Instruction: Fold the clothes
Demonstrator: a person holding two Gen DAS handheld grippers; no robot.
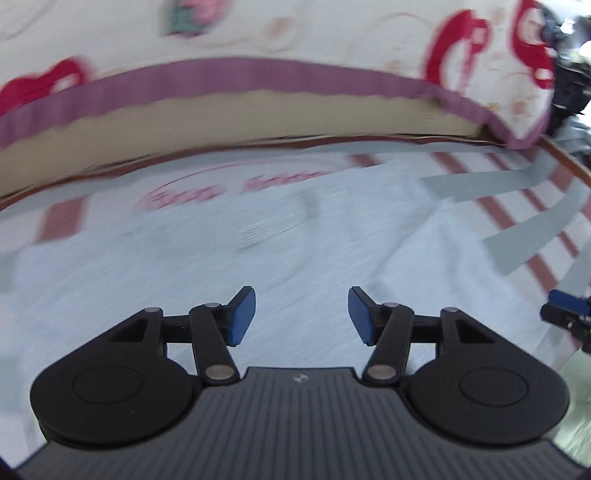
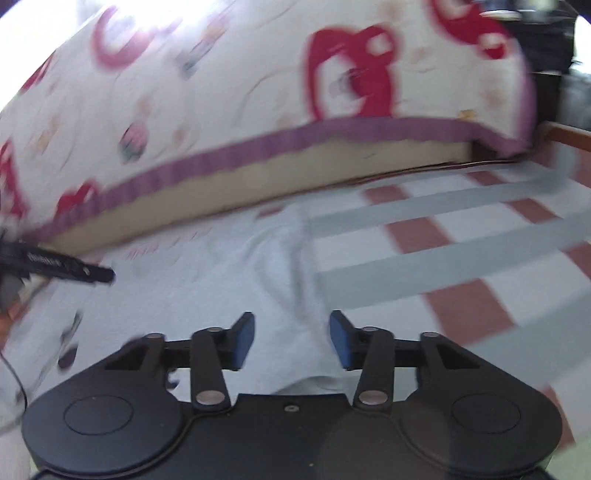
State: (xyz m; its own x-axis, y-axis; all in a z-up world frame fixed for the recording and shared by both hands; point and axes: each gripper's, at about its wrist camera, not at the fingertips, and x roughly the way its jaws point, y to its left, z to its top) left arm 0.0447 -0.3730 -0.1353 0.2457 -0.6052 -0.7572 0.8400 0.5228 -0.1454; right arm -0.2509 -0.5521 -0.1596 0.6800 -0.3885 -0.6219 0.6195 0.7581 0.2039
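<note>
Here the left gripper (image 1: 301, 315) hangs with its jaws spread wide and nothing between the blue pads (image 1: 243, 317), just pale cloth below the gap. The right gripper (image 2: 291, 339) is likewise released, its jaws apart, and a raised fold of the same cloth runs up between them without either pad touching it as far as the blur lets one judge. That cloth is a pale blue-white garment (image 1: 221, 266), lying spread on a bed sheet (image 2: 461, 254) checked in white, grey bands and brick-red squares. In the left wrist view the garment fills the middle ground, mostly flat, with a curved pink printed design (image 1: 229, 184) near its far edge and a soft grey crease past the jaws; its right border falls in a slanting line onto the checks. In the right wrist view it looks more rumpled, gathered into a long ridge (image 2: 295, 258) at the edge beside the checked sheet. Beyond the garment a thick mattress or cushion (image 1: 295, 29) rises, covered in cream fabric with red and pink motifs, edged by a purple band (image 1: 258, 74) over a tan side. Each view catches the other gripper at its border. Both pictures are motion-blurred.
</note>
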